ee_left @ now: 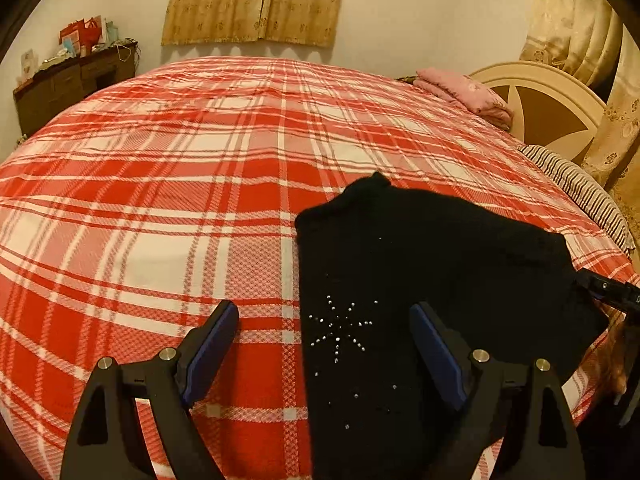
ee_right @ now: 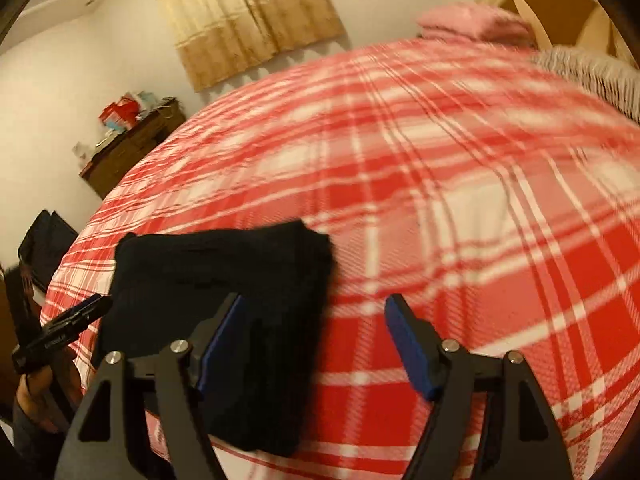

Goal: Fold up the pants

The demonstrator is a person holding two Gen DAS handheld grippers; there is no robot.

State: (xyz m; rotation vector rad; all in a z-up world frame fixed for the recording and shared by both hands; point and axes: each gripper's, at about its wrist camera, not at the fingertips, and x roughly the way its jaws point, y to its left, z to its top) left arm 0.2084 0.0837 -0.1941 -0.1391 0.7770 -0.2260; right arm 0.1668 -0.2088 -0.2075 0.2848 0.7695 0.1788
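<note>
**Finishing the fold: check the bundle before calling it done**

The black pants point(ee_left: 420, 280) lie as a compact folded bundle near the front edge of the bed point(ee_left: 180, 160), over its red plaid cover. Both claws hang above it with fingers apart and nothing between them: the left claw point(ee_left: 324, 344) over the rhinestone side, the right claw point(ee_right: 316, 340) at the bundle's right edge. The fold looks nearly complete. A good finish would be to press any raised corner flat and square the edges, nipping only the top layer.
</note>
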